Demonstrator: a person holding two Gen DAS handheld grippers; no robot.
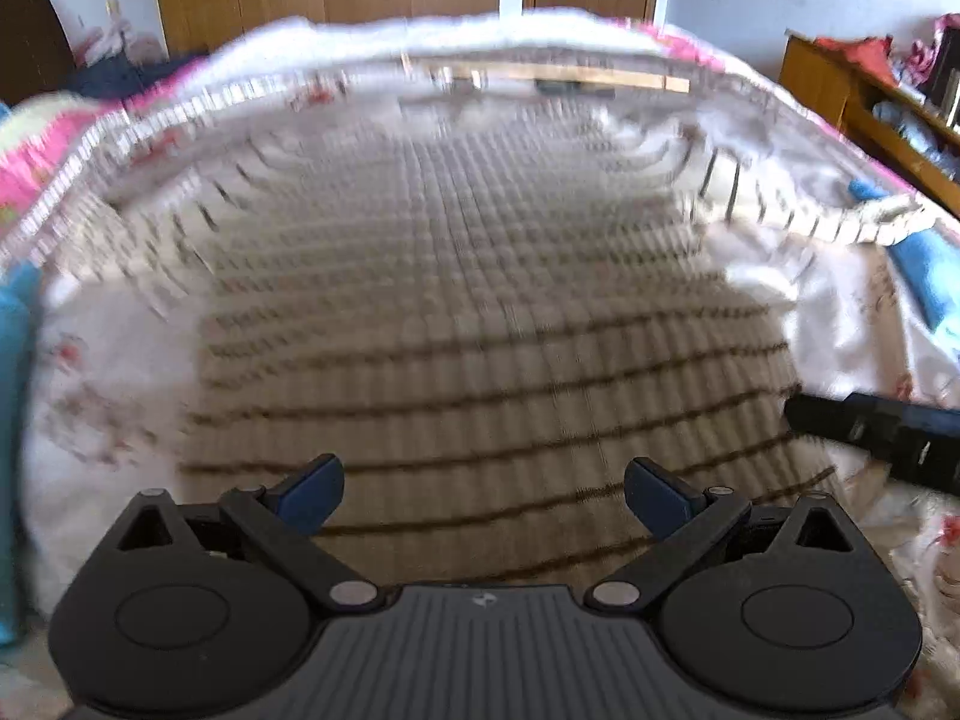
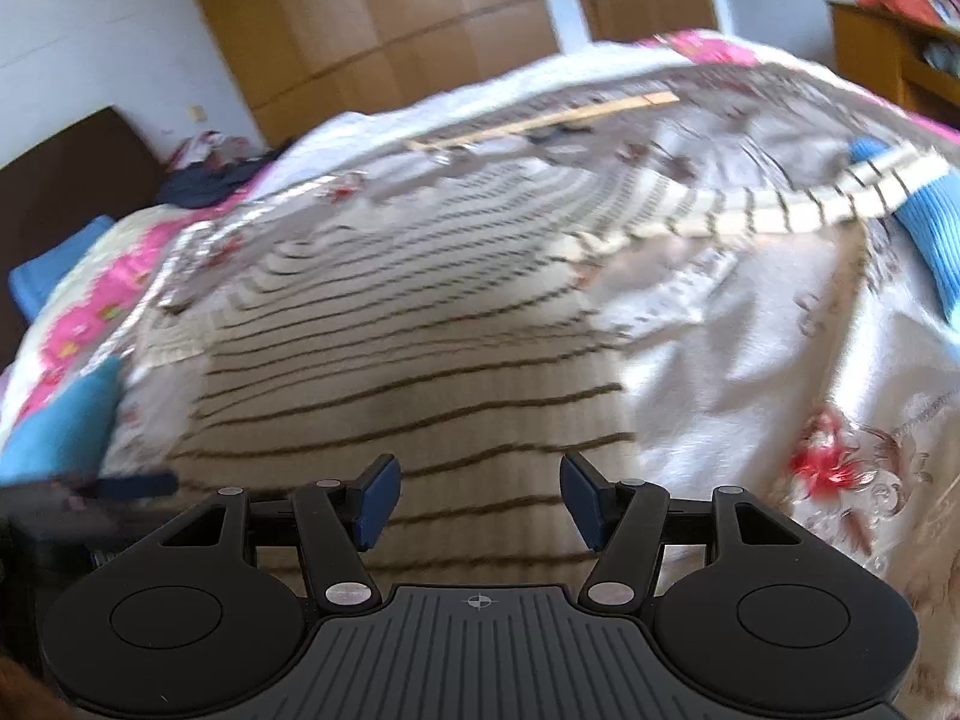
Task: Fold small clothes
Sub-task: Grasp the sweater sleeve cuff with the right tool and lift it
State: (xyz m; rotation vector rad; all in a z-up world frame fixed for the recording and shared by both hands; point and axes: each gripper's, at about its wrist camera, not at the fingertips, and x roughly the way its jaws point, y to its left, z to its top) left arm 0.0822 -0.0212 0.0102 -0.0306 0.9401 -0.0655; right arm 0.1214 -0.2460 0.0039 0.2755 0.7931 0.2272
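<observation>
1. Left wrist view: left gripper (image 1: 483, 495) sits at bottom centre, jaws spread wide, blue pads (image 1: 312, 492) far apart, nothing between them.
2. Right under and ahead of those jaws: striped sweater (image 1: 480, 330), beige with thin dark stripes, laid flat and filling the middle of the frame. Pretty blurry toward the top.
3. Sweater rests on a white floral bedspread (image 1: 102, 372), visible on both sides of it.
4. One striped sleeve (image 1: 840, 222) stretches off to the right edge, across a blue ribbed garment (image 1: 927, 276).
5. Another bit of blue cloth (image 1: 15, 360) pokes in at the left edge.
6. Dark finger of the other tool (image 1: 882, 429) enters from the right edge, lower right, just at the sweater's side. Touching or not, can't tell.
7. Right wrist view: right gripper (image 2: 480, 501) at bottom centre, also wide open, blue pads (image 2: 378, 501) empty, hovering over the sweater's lower part (image 2: 420, 396).
8. Same sleeve (image 2: 780, 204) runs to the upper right there, crossing the blue ribbed piece (image 2: 936, 240).
9. Blurred dark shape at the lower left edge looks like the left tool (image 2: 120, 489), too smeared to say more.
10. Background up top: wooden wardrobe doors (image 2: 390, 18), white wall, a wooden shelf unit (image 2: 888, 48) at upper right with stuff on it, pink patterned bedding (image 2: 102, 300) at left.
</observation>
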